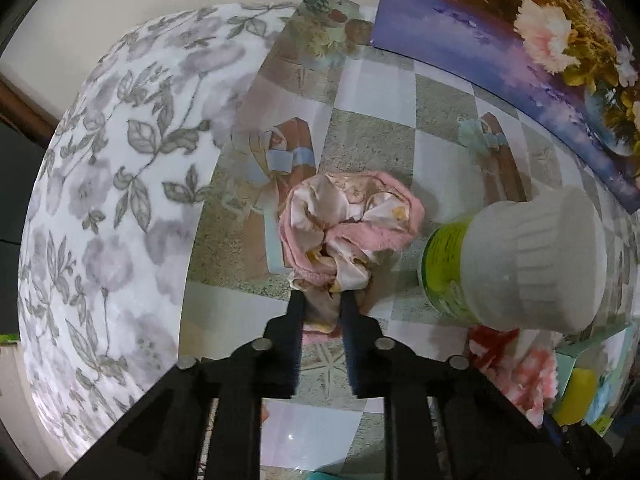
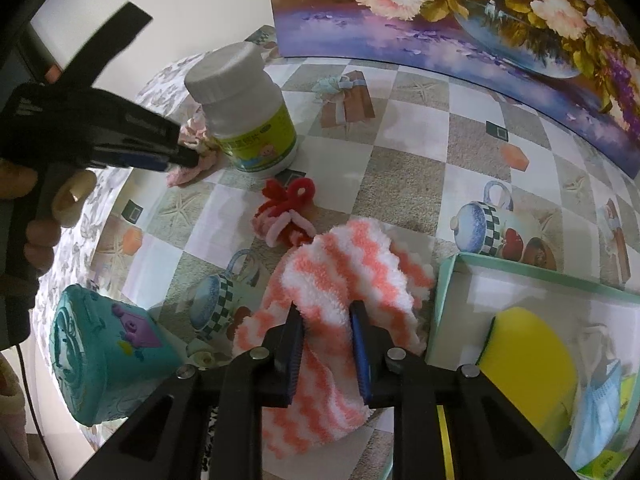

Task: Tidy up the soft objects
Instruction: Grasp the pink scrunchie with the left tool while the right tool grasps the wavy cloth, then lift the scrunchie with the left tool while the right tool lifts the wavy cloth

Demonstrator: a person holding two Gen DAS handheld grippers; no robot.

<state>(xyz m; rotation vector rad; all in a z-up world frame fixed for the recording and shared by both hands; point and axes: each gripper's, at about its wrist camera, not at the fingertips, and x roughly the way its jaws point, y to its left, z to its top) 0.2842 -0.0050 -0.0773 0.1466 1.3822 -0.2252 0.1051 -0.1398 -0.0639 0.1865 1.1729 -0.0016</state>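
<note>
— While your left claw (image 1: 320, 296) is pointing down at the desk (image 1: 372, 88), what is it holding?

— You are pinching the near edge of a pink scrunchie (image 1: 348, 220), your jaws nearly together with the satin and terry folds caught between the pads. It is lying on the checkered cloth, just beside a white-capped bottle (image 1: 516, 268) with a green label.

— And your right claw (image 2: 326, 320)?

— You are clamping it on a fluffy coral-and-white striped sock (image 2: 340, 276), the jaws drawn close with the pile bulging between them. The sock is lying on the desk, its far end near a red and pink chenille bow (image 2: 286, 216), its right side touching the wall of a mint-green box (image 2: 444, 292).

— What is sitting in that box?

— A yellow sponge (image 2: 528, 356) and a blue face mask (image 2: 596, 412) are resting inside.

— Anything else around you?

— A teal toy cup (image 2: 104, 360) is lying tipped on its side at the left, and a floral painting (image 2: 480, 16) is standing along the back of the desk.
</note>
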